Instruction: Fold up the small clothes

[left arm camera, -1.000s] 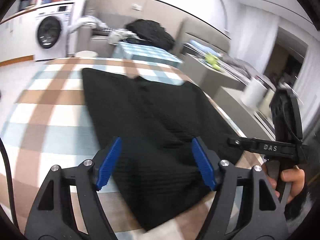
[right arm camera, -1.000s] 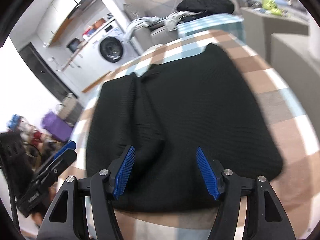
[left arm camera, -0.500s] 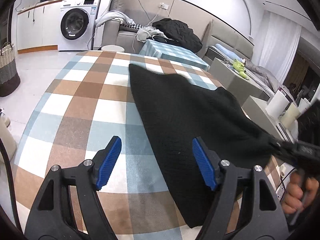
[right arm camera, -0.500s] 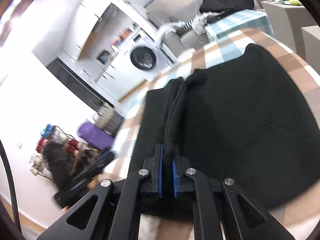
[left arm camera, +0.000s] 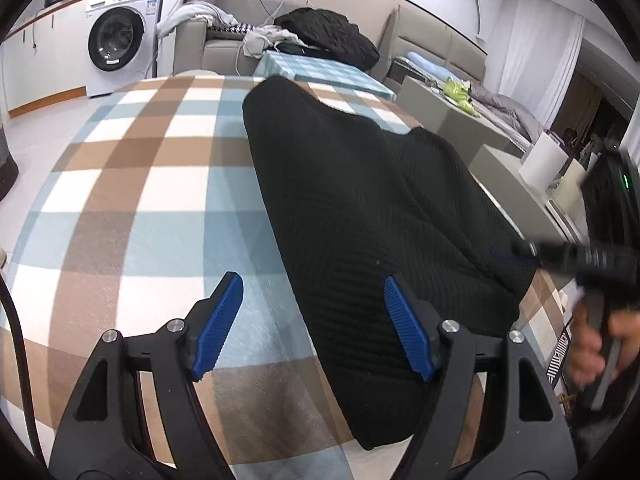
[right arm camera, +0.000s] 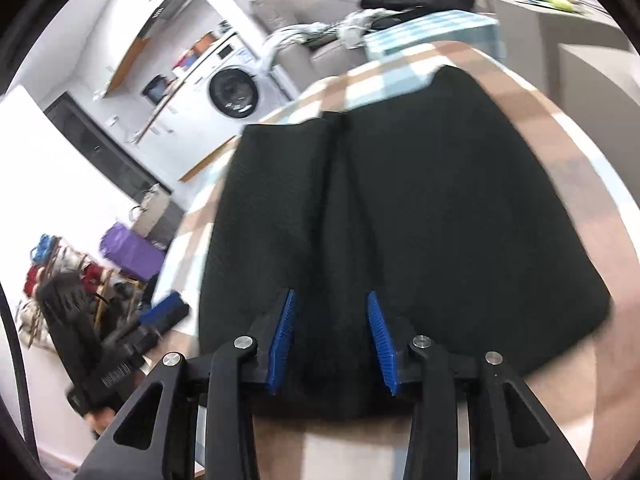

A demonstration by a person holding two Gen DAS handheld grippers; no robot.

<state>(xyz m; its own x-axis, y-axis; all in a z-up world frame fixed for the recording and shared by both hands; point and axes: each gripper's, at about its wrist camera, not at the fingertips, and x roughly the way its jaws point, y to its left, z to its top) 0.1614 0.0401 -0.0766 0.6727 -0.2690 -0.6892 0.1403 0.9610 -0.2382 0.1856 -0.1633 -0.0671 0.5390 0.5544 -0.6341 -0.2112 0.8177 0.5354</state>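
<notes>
A black knit garment [left arm camera: 360, 208] lies spread on the checked tablecloth [left arm camera: 140, 200]. My left gripper [left arm camera: 314, 320] hangs open just above the garment's near left edge; its right pad is over the cloth, its left pad over bare tablecloth. In the right wrist view, the garment [right arm camera: 420, 208] shows a lengthwise crease left of its middle. My right gripper [right arm camera: 332, 340] is at its near edge, jaws opening, with cloth between the pads but not pinched. The right gripper [left arm camera: 532, 250] shows blurred at the garment's right corner, held by a hand [left arm camera: 588, 352].
A washing machine [left arm camera: 116, 44] stands at the back left. A sofa heaped with clothes [left arm camera: 328, 36] and a small checked table [left arm camera: 320, 72] lie beyond the far edge. Grey benches [left arm camera: 452, 120] run along the right. A rack of things [right arm camera: 60, 272] stands on the floor.
The right gripper, shut on a raised fold half a second ago, has parted its jaws and the cloth has dropped flat. The left gripper has sunk and moved to the garment's left edge.
</notes>
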